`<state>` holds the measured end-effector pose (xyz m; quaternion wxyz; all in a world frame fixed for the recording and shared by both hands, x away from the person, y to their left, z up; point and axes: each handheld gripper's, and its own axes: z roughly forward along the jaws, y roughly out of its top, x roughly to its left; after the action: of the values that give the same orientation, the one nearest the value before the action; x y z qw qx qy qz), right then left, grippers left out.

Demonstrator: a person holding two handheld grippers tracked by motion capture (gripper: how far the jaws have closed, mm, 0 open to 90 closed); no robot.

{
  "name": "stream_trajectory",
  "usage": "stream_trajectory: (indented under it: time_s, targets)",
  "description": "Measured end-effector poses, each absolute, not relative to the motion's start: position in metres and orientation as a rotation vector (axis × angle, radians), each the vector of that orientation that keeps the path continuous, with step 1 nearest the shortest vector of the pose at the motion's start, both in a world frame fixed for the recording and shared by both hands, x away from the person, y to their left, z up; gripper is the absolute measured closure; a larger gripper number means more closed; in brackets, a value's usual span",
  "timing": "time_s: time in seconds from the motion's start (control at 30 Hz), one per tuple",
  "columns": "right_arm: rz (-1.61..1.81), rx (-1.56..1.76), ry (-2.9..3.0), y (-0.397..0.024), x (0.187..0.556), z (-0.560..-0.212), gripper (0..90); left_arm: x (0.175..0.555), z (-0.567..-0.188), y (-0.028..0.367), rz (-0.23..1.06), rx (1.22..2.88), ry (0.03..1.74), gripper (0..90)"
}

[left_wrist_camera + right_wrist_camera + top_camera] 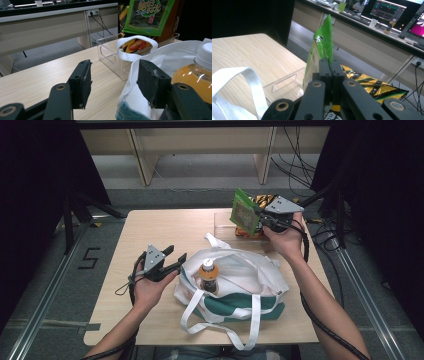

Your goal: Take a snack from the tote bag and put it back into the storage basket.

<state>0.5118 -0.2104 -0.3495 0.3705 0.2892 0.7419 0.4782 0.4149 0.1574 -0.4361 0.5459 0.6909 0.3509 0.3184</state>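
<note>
We hold a green snack packet [244,212] by its edge in the clamped right gripper [260,216], above the clear bin [223,222] at two o'clock on the table. Our left gripper [175,258], jaws spread and empty, waits at the tote bag [250,275]'s nine o'clock rim. Such a thin pinch could slip, and the juice bottle [208,274] may tip when the packet drops in.

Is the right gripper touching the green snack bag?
Touching. In the right gripper view, the right gripper has its jaws pinched shut on the edge of the green snack bag.

High view overhead; gripper views low, close — all share the clear bin [225,222].
</note>
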Motion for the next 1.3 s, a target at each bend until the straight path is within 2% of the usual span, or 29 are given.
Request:
stream_trajectory:
  time_s: [1.3]
  targets:
    - [1.185,0.721,1.928,-0.204,0.523,-0.367,90.0,0.415,-0.436,0.158,0.754,1.637,0.833,44.0]
